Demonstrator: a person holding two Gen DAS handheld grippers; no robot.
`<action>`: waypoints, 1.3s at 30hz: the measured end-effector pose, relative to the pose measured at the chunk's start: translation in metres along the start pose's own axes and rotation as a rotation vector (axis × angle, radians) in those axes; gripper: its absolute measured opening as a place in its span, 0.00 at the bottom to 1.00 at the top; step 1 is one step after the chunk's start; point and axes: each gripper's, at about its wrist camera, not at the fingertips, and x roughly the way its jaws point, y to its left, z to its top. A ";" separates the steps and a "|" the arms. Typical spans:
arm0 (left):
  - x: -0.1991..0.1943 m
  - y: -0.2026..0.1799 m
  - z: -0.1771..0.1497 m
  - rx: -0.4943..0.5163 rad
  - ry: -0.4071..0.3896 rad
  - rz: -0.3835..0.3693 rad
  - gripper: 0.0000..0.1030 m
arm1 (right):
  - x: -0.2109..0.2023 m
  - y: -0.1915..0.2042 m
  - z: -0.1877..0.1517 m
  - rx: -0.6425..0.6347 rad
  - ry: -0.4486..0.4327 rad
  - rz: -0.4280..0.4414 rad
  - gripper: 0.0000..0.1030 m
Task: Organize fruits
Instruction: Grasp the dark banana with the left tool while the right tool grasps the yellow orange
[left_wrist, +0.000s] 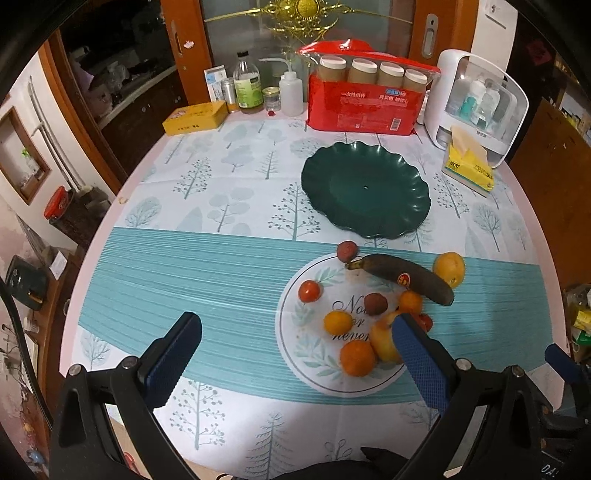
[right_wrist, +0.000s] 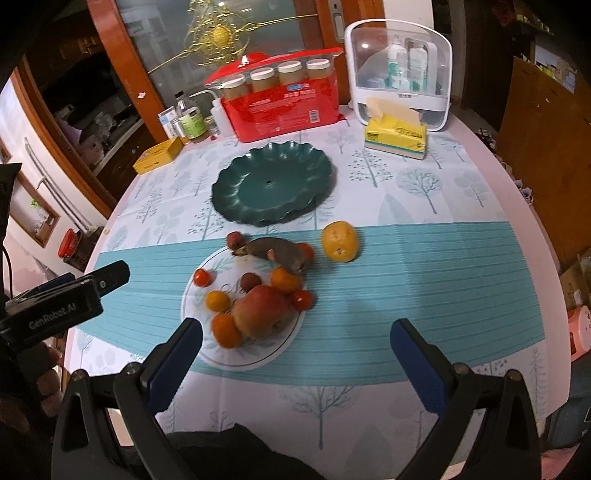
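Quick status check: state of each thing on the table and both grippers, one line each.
Left gripper: open, holding nothing.
Right gripper: open, holding nothing.
Green plate: empty, flat on the table.
Banana: very dark peel, lying among the fruit.
Apple: on the cloth, touching an orange.
Yellow fruit: apart from the pile, to its right.
Tissue box: open, tissue sticking out.
Storage box: lid closed.

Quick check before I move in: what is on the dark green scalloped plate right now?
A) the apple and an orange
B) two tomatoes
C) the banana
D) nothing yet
D: the dark green scalloped plate shows only its bare surface in both wrist views, while the blackened banana, the apple and the small fruits lie nearer on the tablecloth.
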 end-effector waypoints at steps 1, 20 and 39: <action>0.003 -0.002 0.004 -0.003 0.007 -0.009 0.99 | 0.002 -0.003 0.004 0.003 -0.001 -0.005 0.99; 0.072 -0.032 0.067 -0.211 0.242 -0.185 0.99 | 0.034 -0.034 0.062 -0.137 -0.106 -0.025 0.99; 0.192 -0.068 0.054 -0.475 0.622 -0.269 0.91 | 0.113 -0.056 0.055 -0.378 -0.106 0.053 0.88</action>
